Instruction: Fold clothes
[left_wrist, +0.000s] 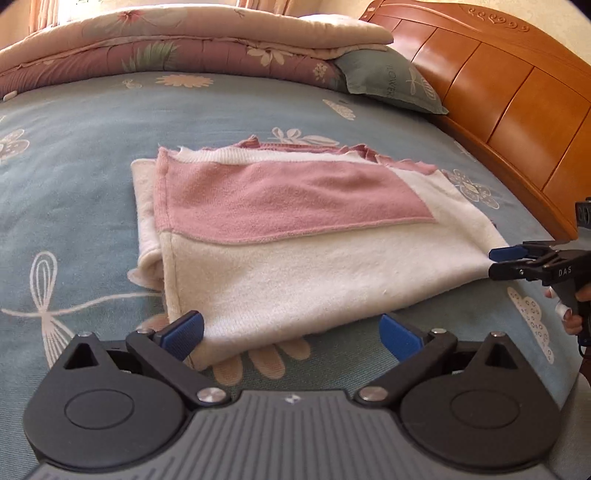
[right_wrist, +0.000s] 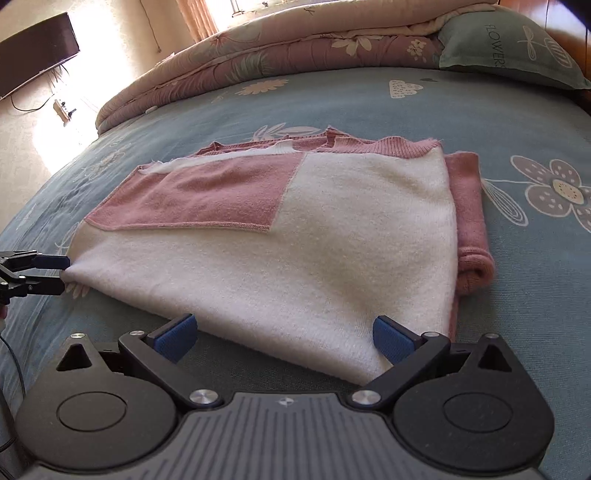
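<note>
One folded sweater sits near the middle of the bed, a fuzzy knit in cream with a big pink rectangular panel on top and pink ribbed trim along its far edge. From the right wrist view a rolled pink sleeve pokes out along its right side. It's lying on a blue-green bedsheet with a fine woven texture, printed with cream flowers and whisk shapes.

Both tools are spread wide, nothing between the pads. The left gripper hovers at the near left corner of the sweater, its left blue pad right against the cream fabric, can't really tell if it's actually touching. The right gripper is at the near right corner, both ribbed blue pads at the hem. A hand shows on the right gripper's handle in the left view.

Along the far edge of the bed there's one folded floral quilt, pinkish and puffy, plus one grey-green pillow with lettering. Glossy orange wooden headboard with carved swirls on the right. A dark flat TV hangs on the wall, and sunlight is blowing out the curtains.
</note>
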